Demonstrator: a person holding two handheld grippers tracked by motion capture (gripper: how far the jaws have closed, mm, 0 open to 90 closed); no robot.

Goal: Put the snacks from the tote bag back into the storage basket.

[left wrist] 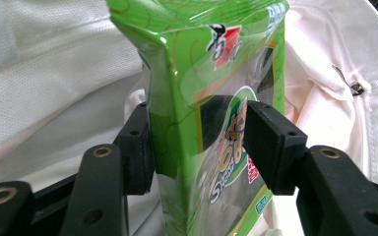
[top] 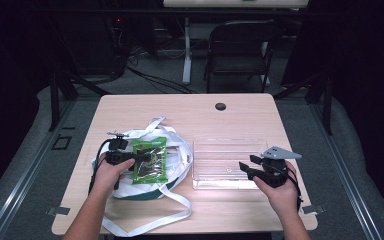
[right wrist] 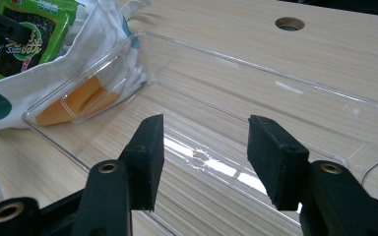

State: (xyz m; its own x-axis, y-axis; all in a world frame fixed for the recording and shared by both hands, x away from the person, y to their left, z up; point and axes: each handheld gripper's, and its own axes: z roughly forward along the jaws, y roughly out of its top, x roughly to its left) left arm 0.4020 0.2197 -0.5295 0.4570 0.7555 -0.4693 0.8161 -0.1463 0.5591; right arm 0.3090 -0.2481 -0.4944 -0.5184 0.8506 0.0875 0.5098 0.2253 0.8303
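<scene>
Left gripper (left wrist: 197, 142) clamped on green snack packet (left wrist: 211, 78): light, crinkly, slippery film, best pinched across its flat mid-body.

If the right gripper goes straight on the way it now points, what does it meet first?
Most likely the clear plastic tray. The right gripper has open jaws with nothing between them, aimed at the tray's floor just past the near rim. Depth is hard to judge through clear plastic, so the rim may come first.

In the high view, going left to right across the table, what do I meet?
left gripper → green snack packet on the white cloth bag → clear plastic tray → right gripper
</scene>
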